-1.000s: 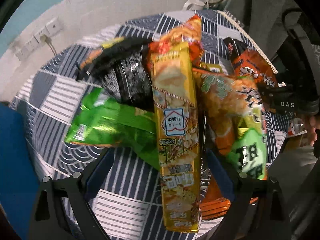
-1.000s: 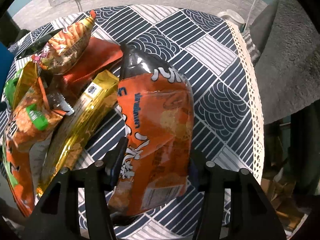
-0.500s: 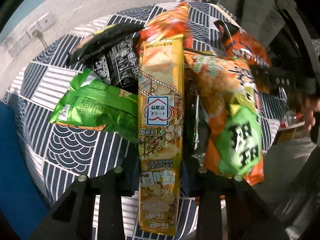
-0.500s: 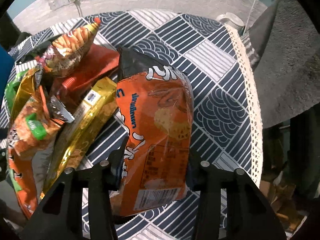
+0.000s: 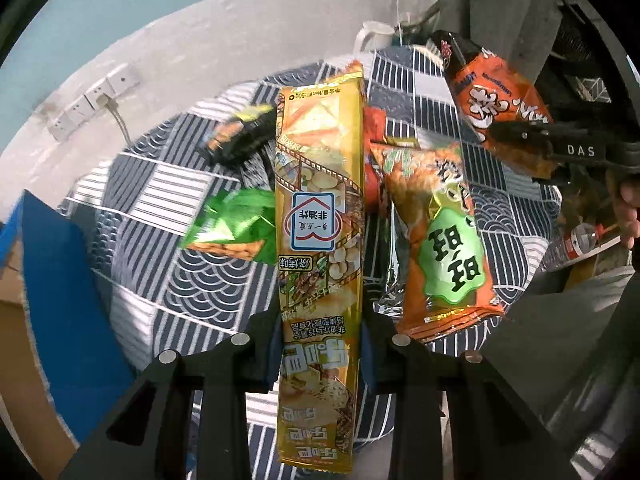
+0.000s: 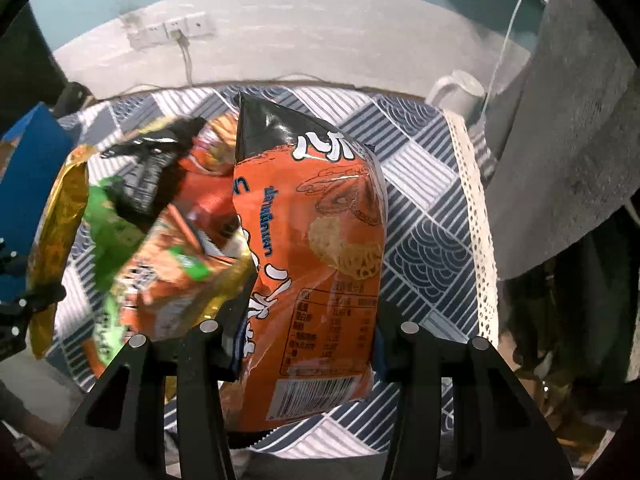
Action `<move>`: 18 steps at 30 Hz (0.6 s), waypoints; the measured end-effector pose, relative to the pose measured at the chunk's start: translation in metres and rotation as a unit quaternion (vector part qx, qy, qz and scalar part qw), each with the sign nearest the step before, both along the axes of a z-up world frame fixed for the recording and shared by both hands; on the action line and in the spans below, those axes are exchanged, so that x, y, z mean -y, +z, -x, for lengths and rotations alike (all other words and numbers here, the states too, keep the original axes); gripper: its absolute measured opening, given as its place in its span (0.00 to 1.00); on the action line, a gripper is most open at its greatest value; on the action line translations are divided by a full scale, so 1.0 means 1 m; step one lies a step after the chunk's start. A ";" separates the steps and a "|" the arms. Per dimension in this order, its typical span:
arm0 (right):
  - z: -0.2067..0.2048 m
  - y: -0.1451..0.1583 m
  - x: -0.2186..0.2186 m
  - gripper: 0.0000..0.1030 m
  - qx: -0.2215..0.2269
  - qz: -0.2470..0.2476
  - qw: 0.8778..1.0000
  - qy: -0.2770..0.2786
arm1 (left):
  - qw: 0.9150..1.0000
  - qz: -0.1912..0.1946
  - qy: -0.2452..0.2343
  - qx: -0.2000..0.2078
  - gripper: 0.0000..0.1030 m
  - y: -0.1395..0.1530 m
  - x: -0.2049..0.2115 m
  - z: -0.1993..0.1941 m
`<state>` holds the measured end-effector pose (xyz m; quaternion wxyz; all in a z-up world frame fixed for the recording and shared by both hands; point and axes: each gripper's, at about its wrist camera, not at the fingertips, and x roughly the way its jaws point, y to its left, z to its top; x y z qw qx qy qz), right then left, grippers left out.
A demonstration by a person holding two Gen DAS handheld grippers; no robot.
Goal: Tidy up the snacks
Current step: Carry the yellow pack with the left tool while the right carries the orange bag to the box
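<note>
A long yellow snack pack (image 5: 320, 208) hangs lifted above the pile, and my left gripper (image 5: 320, 344) is shut on its lower part. My right gripper (image 6: 306, 340) is shut on an orange and black chip bag (image 6: 316, 240), also raised off the table. That bag shows at the upper right of the left wrist view (image 5: 496, 108). Left on the patterned tablecloth (image 5: 192, 288) are a green bag (image 5: 232, 224), a black bag (image 5: 240, 136), a red pack (image 5: 374, 148) and an orange bag with a green label (image 5: 444, 240).
A white mug (image 6: 460, 92) stands at the table's far right edge, beside a grey hanging cloth (image 6: 568, 120). A blue box (image 5: 60, 280) is at the left of the table. Wall sockets (image 5: 92, 100) with a cable sit behind. A hand (image 5: 628, 208) holds the right gripper.
My left jaws went from wide open to shut on the yellow pack. Both grippers then rose, lifting the yellow pack and the orange bag off the pile.
</note>
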<state>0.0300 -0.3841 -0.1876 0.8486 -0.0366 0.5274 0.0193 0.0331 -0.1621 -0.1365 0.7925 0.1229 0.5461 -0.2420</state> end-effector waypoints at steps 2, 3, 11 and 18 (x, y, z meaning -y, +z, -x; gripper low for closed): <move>0.003 0.008 -0.006 0.44 0.008 -0.003 1.000 0.006 | 1.000 -0.005 0.003 0.010 0.31 0.005 0.000 0.001; 0.005 0.013 -0.009 0.44 0.012 -0.004 1.000 0.010 | 1.000 -0.007 0.004 0.017 0.31 0.010 -0.003 0.001; 0.010 0.041 -0.039 0.44 0.038 -0.013 0.998 0.045 | 0.998 -0.019 0.021 0.064 0.31 0.044 -0.031 0.005; 0.006 0.062 -0.077 0.44 0.053 -0.019 0.995 0.080 | 0.994 -0.028 0.042 0.092 0.31 0.065 -0.059 0.010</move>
